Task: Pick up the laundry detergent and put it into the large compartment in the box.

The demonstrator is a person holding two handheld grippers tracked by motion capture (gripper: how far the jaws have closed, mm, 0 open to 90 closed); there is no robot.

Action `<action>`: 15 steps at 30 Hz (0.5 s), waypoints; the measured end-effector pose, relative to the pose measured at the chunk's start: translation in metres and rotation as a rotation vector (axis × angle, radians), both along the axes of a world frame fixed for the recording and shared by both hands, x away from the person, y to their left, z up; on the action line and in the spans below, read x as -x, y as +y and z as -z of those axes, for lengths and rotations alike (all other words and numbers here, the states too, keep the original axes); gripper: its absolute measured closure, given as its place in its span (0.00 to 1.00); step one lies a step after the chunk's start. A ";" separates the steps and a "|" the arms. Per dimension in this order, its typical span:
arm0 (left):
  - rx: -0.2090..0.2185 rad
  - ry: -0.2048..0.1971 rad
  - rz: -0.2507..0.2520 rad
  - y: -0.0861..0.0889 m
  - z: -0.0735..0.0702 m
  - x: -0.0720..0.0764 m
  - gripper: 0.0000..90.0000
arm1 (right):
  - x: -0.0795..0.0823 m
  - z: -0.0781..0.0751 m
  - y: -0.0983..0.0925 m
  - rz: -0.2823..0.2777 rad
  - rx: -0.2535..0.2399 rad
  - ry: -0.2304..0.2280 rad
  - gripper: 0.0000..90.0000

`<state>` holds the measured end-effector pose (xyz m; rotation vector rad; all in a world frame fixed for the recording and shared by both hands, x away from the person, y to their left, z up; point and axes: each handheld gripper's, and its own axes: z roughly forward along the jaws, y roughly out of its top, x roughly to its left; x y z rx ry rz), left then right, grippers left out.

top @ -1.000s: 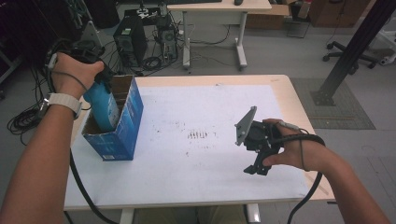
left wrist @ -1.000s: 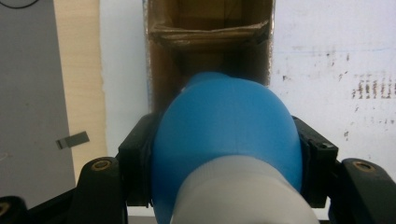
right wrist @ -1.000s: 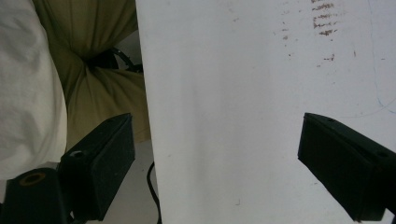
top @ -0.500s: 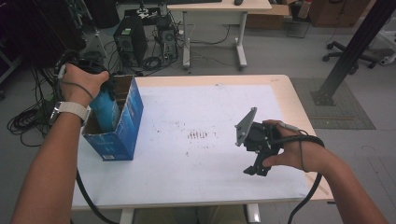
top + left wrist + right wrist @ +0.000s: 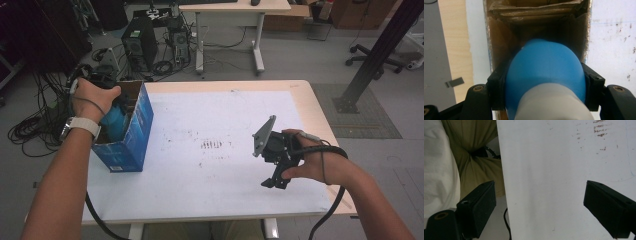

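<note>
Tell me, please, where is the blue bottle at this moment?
The blue bottle is clamped in the left gripper, inside the open blue box at the table's left edge in the high view.

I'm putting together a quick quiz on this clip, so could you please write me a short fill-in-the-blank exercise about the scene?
1. The left gripper is shut on a ____ bottle with a white cap end.
2. The bottle is going into an open blue cardboard ____ at the table's left edge.
3. The right gripper has its jaws ____, with nothing between them.
4. The table has a ____ top with small dark marks.

Missing words: blue; box; open; white
</note>
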<state>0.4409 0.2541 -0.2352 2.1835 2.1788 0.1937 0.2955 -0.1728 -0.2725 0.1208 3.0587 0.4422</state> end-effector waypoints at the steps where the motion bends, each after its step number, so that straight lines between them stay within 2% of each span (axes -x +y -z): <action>1: 0.000 -0.004 0.000 0.000 0.002 0.000 0.42 | 0.000 0.001 0.000 -0.001 0.002 0.001 0.13; 3: -0.002 -0.008 0.001 0.001 0.004 0.000 0.42 | 0.000 0.001 0.001 -0.002 0.002 0.003 0.13; 6: -0.010 0.009 0.003 0.003 0.012 0.000 0.42 | 0.000 0.002 0.001 -0.002 0.004 0.004 0.13; 15: -0.008 0.009 0.005 0.007 0.025 0.000 0.41 | -0.001 0.002 -0.001 0.004 0.006 0.007 0.13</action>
